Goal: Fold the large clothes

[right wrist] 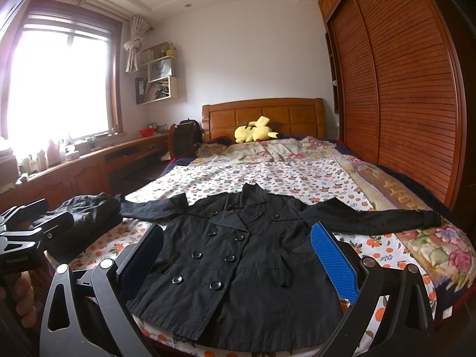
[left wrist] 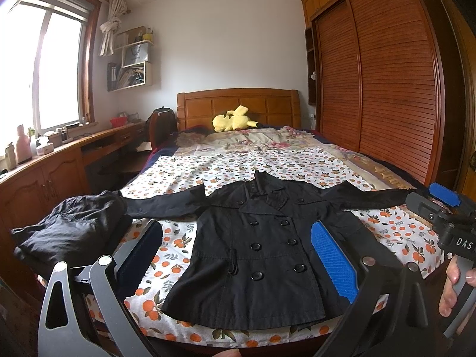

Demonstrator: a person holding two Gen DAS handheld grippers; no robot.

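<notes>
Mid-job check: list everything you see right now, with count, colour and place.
coat: one, black, spread flat on the bed, sleeves out
folded garment: one, black, bed's left edge
bed sheet: one, white with oranges, under the coat
plush toy: one, yellow, by the headboard
wardrobe: one, brown, right wall
desk: one, brown, under the window
left gripper: open, above the coat
right gripper: open, above the coat

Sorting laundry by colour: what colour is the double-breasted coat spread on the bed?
Black, buttons included; the coat shows best in the right wrist view.
</notes>
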